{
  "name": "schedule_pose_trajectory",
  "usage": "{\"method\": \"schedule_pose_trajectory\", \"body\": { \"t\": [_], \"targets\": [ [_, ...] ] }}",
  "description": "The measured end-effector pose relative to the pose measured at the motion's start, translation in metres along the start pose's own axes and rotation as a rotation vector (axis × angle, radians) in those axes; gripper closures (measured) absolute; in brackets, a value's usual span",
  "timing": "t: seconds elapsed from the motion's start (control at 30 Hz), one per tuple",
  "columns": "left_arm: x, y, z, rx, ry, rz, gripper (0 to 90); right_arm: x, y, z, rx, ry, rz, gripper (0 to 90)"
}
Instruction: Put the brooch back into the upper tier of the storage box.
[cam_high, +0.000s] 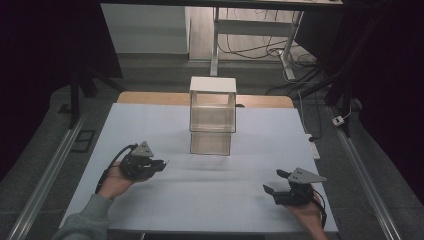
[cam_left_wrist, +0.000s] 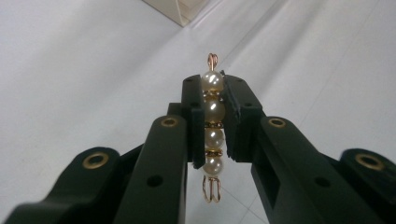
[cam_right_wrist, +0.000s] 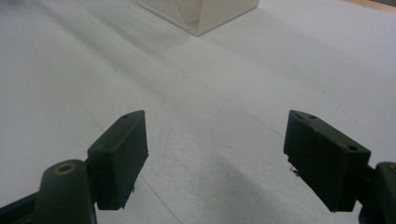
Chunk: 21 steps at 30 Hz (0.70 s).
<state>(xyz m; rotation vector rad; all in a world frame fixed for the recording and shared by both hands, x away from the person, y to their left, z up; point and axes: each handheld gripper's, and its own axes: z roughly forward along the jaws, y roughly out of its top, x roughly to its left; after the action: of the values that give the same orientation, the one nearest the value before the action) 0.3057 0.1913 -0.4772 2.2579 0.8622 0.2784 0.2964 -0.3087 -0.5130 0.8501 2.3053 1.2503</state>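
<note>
A short strand of pearl beads (cam_left_wrist: 213, 122) with gold wire loops at both ends lies lengthwise between the jaws of my left gripper (cam_left_wrist: 214, 81), which is shut on it. In the high view that left gripper (cam_high: 162, 163) hovers over the left part of the white table top (cam_high: 150, 125), pointing right toward a clear box (cam_high: 212, 117) with a white lid. My right gripper (cam_high: 275, 181) sits low at the front right, open, and its fingers (cam_right_wrist: 119, 156) hold nothing. The box's lower corner (cam_right_wrist: 205, 11) lies far ahead of it.
A clear drawer front (cam_high: 210, 143) projects from the box toward me. The wooden table edge (cam_high: 265, 101) runs behind the white sheet. Desk legs and cables (cam_high: 250, 47) stand on the floor beyond. Metal rails (cam_high: 45, 175) flank the table.
</note>
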Motion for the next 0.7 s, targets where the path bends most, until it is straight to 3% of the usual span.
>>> {"method": "schedule_pose_trajectory", "body": {
  "t": [0.7],
  "targets": [
    [-0.002, 0.005, -0.022, -0.136, 0.044, -0.039, 78.7, 0.000, 0.000, -0.001, -0.001, -0.007, -0.003, 21.2]
  ]
}}
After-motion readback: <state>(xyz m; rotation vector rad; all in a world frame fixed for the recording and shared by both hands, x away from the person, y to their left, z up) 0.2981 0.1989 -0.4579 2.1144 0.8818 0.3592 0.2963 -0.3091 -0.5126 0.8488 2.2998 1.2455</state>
